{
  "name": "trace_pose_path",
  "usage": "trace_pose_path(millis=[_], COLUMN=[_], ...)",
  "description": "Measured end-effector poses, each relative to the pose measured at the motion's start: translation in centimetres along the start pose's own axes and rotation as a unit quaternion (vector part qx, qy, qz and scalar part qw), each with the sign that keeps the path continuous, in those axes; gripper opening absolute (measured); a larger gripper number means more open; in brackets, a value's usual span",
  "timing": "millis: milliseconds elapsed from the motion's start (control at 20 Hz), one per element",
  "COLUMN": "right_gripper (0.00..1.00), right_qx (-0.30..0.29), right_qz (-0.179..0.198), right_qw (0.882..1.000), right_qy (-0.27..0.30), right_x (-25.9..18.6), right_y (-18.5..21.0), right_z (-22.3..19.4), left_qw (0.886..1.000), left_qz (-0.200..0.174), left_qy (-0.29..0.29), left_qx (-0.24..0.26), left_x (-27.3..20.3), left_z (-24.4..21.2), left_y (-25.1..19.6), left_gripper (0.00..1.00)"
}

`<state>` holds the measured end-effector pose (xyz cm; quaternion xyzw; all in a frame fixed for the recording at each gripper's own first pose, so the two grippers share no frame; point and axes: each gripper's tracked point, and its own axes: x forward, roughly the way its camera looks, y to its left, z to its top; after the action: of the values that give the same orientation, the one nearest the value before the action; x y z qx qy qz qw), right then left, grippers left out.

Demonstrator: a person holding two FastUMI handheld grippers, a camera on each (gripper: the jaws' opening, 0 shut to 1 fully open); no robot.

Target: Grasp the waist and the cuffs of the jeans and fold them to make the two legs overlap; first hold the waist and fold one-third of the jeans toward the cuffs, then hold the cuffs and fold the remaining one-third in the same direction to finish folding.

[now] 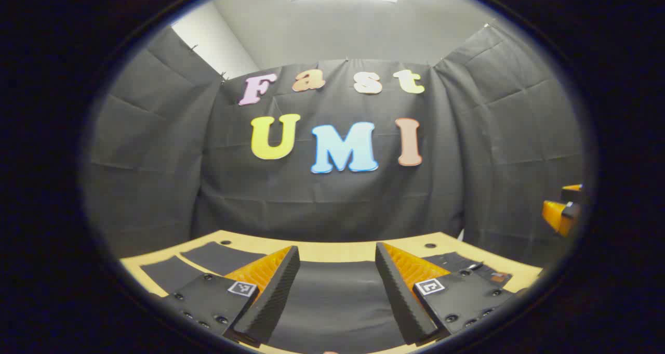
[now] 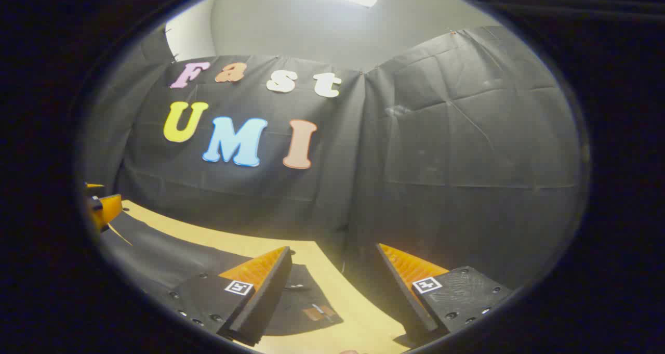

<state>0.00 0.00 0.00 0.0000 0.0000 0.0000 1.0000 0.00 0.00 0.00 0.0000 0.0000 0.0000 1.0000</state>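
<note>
**Both grippers open above the flat jeans**

The left gripper (image 1: 337, 271) hangs with fingers spread wide, nothing between them, over the dark jeans (image 1: 332, 302) lying flat on the wooden table (image 1: 337, 250). The right gripper (image 2: 332, 276) is likewise spread and empty, near the jeans' waist end (image 2: 306, 304) by the table's right edge. A bare strip of table runs along the far side.
</note>
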Motion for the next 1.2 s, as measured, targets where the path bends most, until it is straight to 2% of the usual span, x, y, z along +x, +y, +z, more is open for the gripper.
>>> trace_pose_path(millis=[200, 400, 550, 650, 800, 950, 1050, 1100, 1150, 1200], right_gripper=[0.95, 0.95, 0.95, 0.95, 0.94, 0.94, 0.95, 0.94, 0.95, 0.95], right_qx=[-0.008, -0.023, -0.009, -0.022, -0.065, -0.08, -0.078, -0.073, -0.063, -0.051], right_qz=[0.043, 0.068, 0.091, 0.101, 0.095, 0.089, 0.076, 0.067, 0.059, 0.055], right_qw=[0.999, 0.997, 0.996, 0.995, 0.993, 0.993, 0.994, 0.995, 0.996, 0.996], right_qy=[-0.017, -0.015, -0.005, 0.008, 0.014, 0.025, 0.028, 0.033, 0.038, 0.046], right_x=[-0.1, 0.9, 1.4, 2.1, 3.2, 3.8, 4.0, 4.1, 4.1, 4.2], right_y=[4.6, 7.4, 9.0, 9.0, 7.3, 6.6, 6.5, 6.3, 6.4, 6.6], right_z=[2.8, 4.0, 4.2, 3.5, 2.9, 2.3, 2.2, 1.9, 1.8, 1.5], left_qw=[0.999, 0.999, 0.998, 0.997, 0.996, 0.993, 0.992, 0.991, 0.992, 0.992], left_qz=[0.042, 0.047, 0.05, 0.059, 0.081, 0.118, 0.125, 0.125, 0.12, 0.116], left_qy=[0.008, 0.015, 0.015, 0.014, 0.012, 0.014, 0.013, 0.019, 0.021, 0.02], left_qx=[0.009, 0.0, 0.024, 0.038, 0.022, 0.019, 0.029, 0.035, 0.038, 0.039], left_x=[0.2, 0.3, 0.4, 0.7, 0.5, -0.1, -0.2, 0.1, 0.2, 0.2], left_z=[1.0, 1.7, 2.5, 3.2, 3.8, 4.0, 4.3, 4.2, 4.2, 4.2], left_y=[6.5, 9.6, 12.2, 13.9, 16.3, 18.9, 20.4, 20.9, 21.0, 20.9], left_gripper=[0.94, 0.94, 0.94, 0.95, 0.94, 0.95, 0.94, 0.89, 0.89, 0.94])
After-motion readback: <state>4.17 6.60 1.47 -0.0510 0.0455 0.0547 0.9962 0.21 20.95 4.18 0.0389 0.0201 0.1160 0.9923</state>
